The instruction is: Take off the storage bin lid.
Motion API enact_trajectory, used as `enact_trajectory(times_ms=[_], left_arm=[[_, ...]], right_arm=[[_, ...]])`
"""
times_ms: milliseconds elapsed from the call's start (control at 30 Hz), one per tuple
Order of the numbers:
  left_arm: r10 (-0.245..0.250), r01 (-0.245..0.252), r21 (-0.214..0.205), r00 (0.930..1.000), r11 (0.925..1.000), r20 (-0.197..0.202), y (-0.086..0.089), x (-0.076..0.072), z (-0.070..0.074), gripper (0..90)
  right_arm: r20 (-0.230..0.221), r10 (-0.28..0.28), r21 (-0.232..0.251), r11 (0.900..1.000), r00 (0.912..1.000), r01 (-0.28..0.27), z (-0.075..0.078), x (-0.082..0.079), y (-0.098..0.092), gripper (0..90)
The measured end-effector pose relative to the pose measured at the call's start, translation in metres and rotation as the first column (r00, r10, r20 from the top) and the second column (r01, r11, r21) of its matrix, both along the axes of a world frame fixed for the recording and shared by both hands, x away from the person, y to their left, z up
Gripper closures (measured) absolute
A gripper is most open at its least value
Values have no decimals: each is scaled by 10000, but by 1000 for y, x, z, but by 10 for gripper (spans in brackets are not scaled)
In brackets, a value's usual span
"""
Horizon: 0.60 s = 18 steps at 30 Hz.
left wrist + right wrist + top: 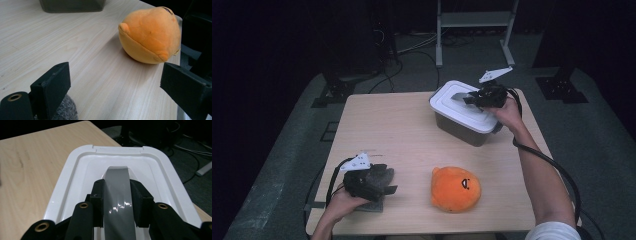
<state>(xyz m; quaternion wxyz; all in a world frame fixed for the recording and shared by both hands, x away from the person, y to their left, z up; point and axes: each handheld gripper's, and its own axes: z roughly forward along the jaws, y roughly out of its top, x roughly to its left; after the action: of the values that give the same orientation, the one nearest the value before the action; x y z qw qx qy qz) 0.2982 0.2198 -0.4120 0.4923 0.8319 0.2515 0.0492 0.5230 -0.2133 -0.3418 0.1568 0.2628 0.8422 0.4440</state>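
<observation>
A white lid (447,106) covers a dark bin (459,130) at the table's back right. My right gripper (471,99) is shut on the lid's grey strap handle (117,185), its pads (98,195) pressing either side of the strap over the white lid (75,170). An orange plush toy (455,189) lies near the front edge. My left gripper (388,183) rests at the front left with its jaws wide open, pointing toward the plush (150,35). Nothing sits between its fingers (53,85). A grey fuzzy thing (381,175) lies under this gripper, its edge (66,111) showing below the left jaw.
The wooden table (392,125) has bare room across its middle and back left. The bin's dark wall (72,6) stands far ahead of the left gripper. Cables and a metal stand's legs (474,30) are on the floor beyond the table.
</observation>
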Motion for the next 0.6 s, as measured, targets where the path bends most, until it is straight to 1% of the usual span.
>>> enact_trajectory(times_ms=[200, 367, 500, 600], left_arm=[[-56, 56, 30, 10000, 10000, 45, -2, -2, 1, 88], [-87, 86, 73, 10000, 9999, 35, -2, -3, 0, 88], [-55, 55, 67, 10000, 10000, 80, -3, -5, 2, 87], [-25, 24, 25, 10000, 10000, 73, -1, -6, 2, 87]], right_arm=[[-73, 747, -107, 9971, 9972, -747, 1, -13, 8, 657], [-196, 1254, -118, 9920, 9919, -1256, 2, -23, 13, 658], [-265, 1673, -282, 9854, 9856, -1680, 3, -30, 20, 658], [-282, 2054, -317, 9780, 9783, -2063, 4, -37, 25, 659]])
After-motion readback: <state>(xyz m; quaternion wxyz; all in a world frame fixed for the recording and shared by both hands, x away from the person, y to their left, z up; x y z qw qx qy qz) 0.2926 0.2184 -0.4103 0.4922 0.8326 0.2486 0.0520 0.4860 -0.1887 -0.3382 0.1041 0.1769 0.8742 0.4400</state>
